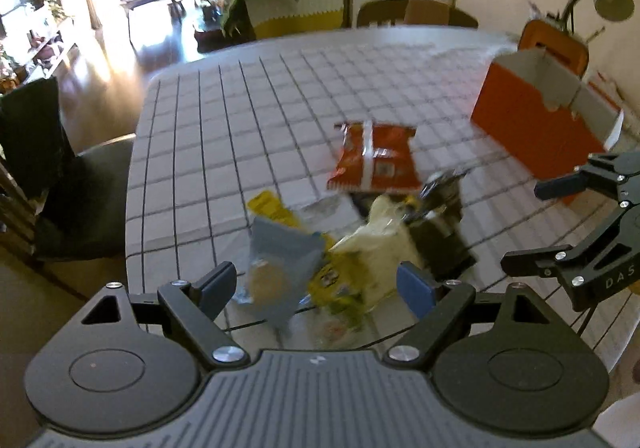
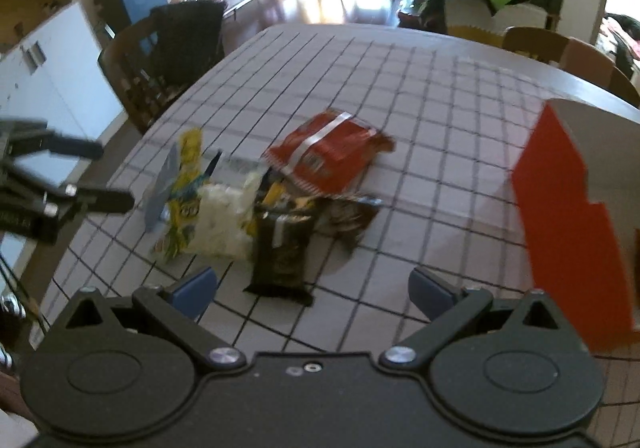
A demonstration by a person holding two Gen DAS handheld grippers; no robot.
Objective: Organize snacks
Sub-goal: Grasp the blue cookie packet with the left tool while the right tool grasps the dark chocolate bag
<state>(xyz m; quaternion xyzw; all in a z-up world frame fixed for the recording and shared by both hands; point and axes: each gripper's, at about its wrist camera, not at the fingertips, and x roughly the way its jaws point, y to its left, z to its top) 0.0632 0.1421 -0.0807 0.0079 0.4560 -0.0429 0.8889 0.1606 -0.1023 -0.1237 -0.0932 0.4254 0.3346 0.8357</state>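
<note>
snack bags [image 2: 280, 199] heaped on table [image 2: 440, 119] | orange box [image 2: 568, 215] right

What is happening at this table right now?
A person holds a gripper in each hand above a small heap of snack packets on a checked tablecloth. The left gripper and right gripper are both open and empty. The red packet, black packet and yellow-and-white bag lie untouched. An open orange box stands to the right, with no snacks visible inside.

Motion blur smears the print on the snack bags [image 2: 256, 207], the red bag [image 1: 374, 157] overlaps the black ones, and the orange box [image 2: 576, 215] is cut off.
</note>
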